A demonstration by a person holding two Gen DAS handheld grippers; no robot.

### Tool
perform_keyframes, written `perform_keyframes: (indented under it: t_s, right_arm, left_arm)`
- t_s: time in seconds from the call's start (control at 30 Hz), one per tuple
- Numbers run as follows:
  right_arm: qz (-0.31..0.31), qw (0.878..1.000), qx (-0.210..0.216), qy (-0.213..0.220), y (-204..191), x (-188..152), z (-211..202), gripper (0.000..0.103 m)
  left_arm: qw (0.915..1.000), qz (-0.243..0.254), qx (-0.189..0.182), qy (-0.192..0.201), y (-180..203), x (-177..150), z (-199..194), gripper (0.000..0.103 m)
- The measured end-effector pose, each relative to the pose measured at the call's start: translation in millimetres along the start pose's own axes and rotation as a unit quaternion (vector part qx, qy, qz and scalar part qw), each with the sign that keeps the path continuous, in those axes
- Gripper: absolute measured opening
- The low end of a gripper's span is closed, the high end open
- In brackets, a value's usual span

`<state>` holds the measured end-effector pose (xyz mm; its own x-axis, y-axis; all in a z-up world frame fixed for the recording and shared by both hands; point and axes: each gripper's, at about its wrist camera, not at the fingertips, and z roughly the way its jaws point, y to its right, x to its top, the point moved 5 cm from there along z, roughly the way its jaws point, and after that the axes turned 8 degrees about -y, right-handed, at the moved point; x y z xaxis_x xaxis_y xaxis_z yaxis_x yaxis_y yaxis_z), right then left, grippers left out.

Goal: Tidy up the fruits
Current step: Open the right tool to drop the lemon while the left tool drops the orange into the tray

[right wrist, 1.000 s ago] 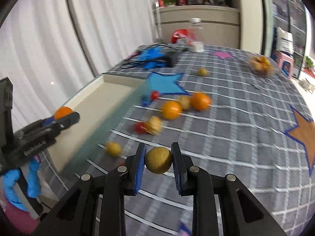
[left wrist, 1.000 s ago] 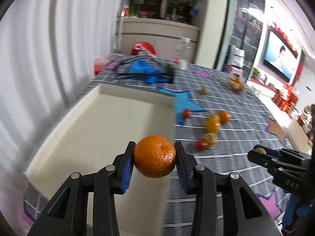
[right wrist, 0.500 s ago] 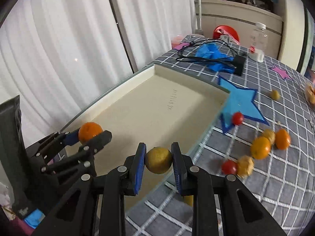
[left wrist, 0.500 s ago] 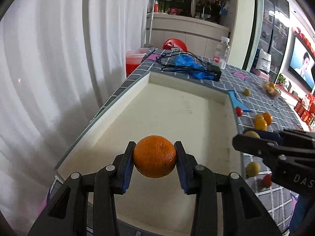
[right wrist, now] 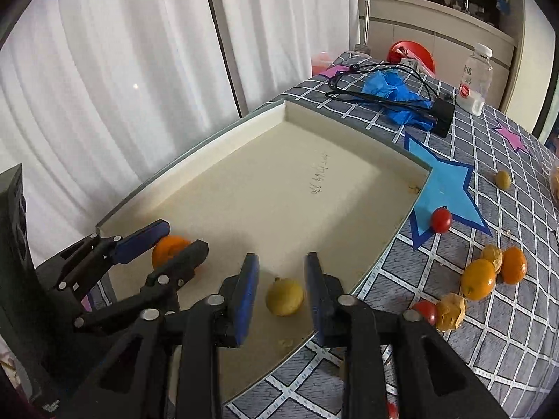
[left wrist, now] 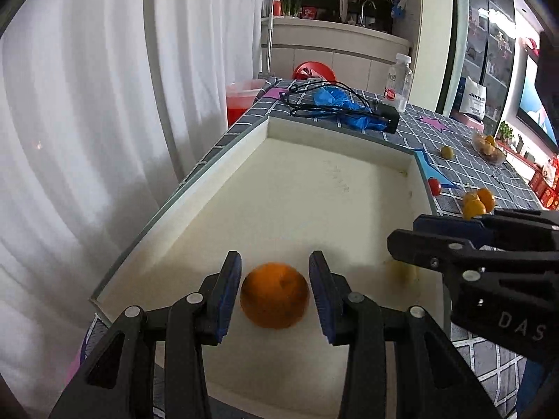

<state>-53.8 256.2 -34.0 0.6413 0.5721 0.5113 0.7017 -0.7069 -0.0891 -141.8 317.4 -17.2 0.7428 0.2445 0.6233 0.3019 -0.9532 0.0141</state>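
Observation:
A cream tray (left wrist: pixel 314 188) lies at the table's left edge; it also shows in the right wrist view (right wrist: pixel 279 188). My left gripper (left wrist: pixel 275 279) is open over the tray's near end, with an orange (left wrist: pixel 274 295) free between its jaws, blurred. My right gripper (right wrist: pixel 281 281) is open too, with a small yellow fruit (right wrist: pixel 284 296) loose between its jaws in the tray. In the left wrist view this fruit (left wrist: pixel 403 274) is blurred under the right gripper (left wrist: pixel 454 241). The orange (right wrist: pixel 167 249) and the left gripper (right wrist: pixel 171 241) show in the right wrist view.
Loose fruits lie on the checked cloth right of the tray: cherry tomatoes (right wrist: pixel 441 220), oranges (right wrist: pixel 478 279), husked berries (right wrist: pixel 450 310), a small yellow fruit (right wrist: pixel 503 178). Blue gloves (right wrist: pixel 394 94), black cables, an adapter (right wrist: pixel 443 113) and a bottle (right wrist: pixel 477 78) stand beyond the tray.
Both grippers have opened over the tray's near end. The orange and the small yellow fruit have left the jaws and dropped into the tray.

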Motion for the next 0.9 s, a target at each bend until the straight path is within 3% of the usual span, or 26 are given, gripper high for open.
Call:
perform_keyframes:
  t_s: [0.03, 0.07, 0.17, 0.47, 0.9]
  right_arm:
    - [-0.001, 1.0, 0.001, 0.003, -0.1, 0.6, -1.2, 0.096]
    - [-0.001, 1.0, -0.001, 0.013, -0.3, 0.7, -5.0, 0.101]
    - [-0.009, 0.999, -0.016, 0.038, -1.3, 1.5, -17.1, 0.101]
    - [0.023, 0.998, -0.029, 0.046, 25.8, -12.8, -34.8, 0.102]
    - [0.034, 0.997, -0.069, 0.018, 64.3, -91.5, -42.8, 0.102]
  left_arm:
    - [1.0, 0.001, 0.001, 0.001, 0.3, 0.1, -0.1, 0.058]
    - [1.0, 0.002, 0.005, 0.003, 0.9, 0.3, -1.2, 0.068]
    - [0.9996, 0.008, 0.019, 0.019, 3.3, 0.8, -7.3, 0.08]
    - [0.9991, 0.016, 0.035, 0.02, 10.1, 0.8, -10.7, 0.082]
    - [0.9989, 0.028, 0.03, 0.02, 27.3, 1.1, -15.7, 0.084]
